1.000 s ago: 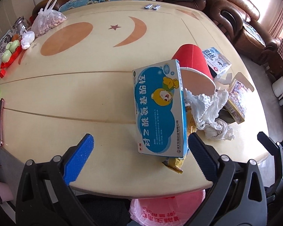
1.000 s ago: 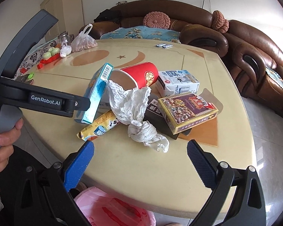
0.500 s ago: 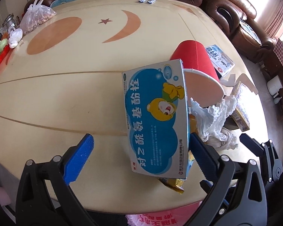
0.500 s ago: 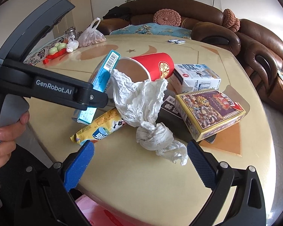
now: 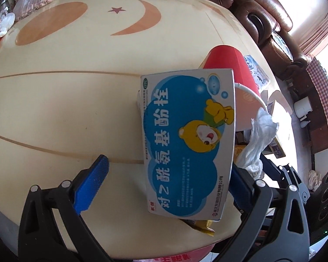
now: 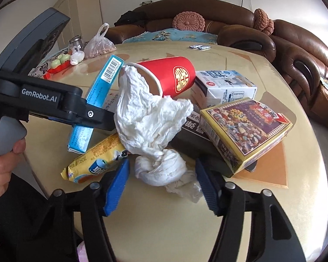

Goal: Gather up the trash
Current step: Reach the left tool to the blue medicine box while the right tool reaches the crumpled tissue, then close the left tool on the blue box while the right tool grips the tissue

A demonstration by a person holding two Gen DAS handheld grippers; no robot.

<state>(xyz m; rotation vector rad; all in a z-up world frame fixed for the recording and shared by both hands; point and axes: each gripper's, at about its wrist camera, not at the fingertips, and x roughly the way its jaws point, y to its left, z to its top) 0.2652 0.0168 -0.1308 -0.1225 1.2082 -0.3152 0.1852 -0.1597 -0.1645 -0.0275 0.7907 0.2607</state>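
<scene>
Right gripper (image 6: 161, 185) jaws closing around tissue (image 6: 150, 120), pads not yet pressing. Left gripper (image 5: 170, 187) spread wide around box (image 5: 188, 139), readied for pickup.

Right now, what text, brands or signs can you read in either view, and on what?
"GenRobot.AI": left gripper arm.
"对乙酰氨基酚栓": blue box.
Gold "囍" sign: red cup.
"2026": yellow wrapper; the rest blurred.
Barcode digits on the blue box end, milk carton print, yellow box print: too small to read.
</scene>
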